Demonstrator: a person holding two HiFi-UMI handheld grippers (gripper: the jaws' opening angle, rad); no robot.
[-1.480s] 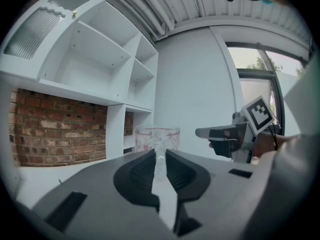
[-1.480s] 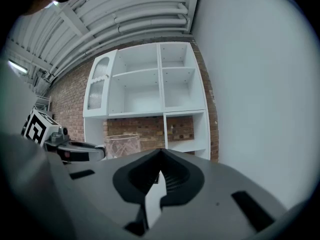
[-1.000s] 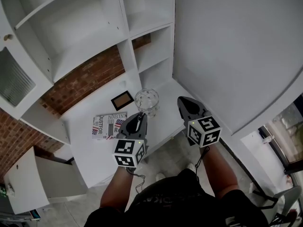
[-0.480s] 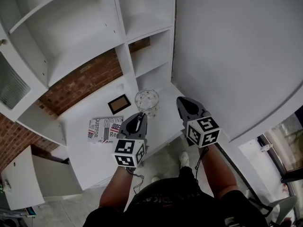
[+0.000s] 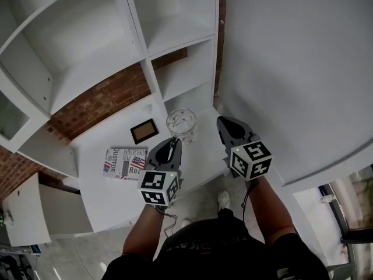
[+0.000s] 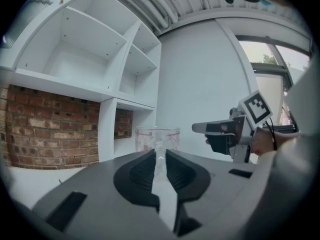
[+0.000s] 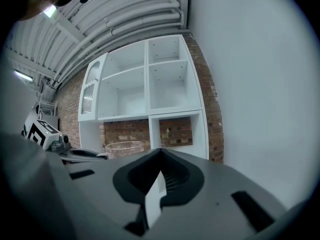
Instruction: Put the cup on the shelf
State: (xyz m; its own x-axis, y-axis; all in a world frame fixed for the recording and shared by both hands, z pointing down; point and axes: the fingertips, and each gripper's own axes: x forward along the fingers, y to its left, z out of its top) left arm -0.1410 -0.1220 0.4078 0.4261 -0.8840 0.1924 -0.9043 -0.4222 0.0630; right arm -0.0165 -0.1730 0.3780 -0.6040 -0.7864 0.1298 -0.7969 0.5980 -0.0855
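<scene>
A clear glass cup [image 5: 181, 123] hangs just in front of my left gripper [image 5: 173, 140], above the white desk [image 5: 111, 197]. In the left gripper view the cup [image 6: 157, 136] stands upright beyond the jaws, and my left gripper [image 6: 159, 152] is shut on its clear handle. My right gripper [image 5: 222, 121] floats to the right of the cup, apart from it, shut with nothing in it; its tips [image 7: 159, 150] meet. The white shelf unit [image 5: 175, 37] with bare compartments rises behind the desk, and the cup [image 7: 124, 147] shows below it in the right gripper view.
A magazine [image 5: 124, 163] and a small dark picture frame [image 5: 144, 131] lie on the desk left of the cup. Brick wall [image 5: 105, 98] shows behind the lower shelf. A plain white wall [image 5: 291, 69] stands close on the right. A white cabinet part [image 5: 35, 214] juts out low left.
The magazine, frame and shelves have slid left and down in the head view, while both grippers and the cup keep their places in it. The grip on the cup is unchanged.
</scene>
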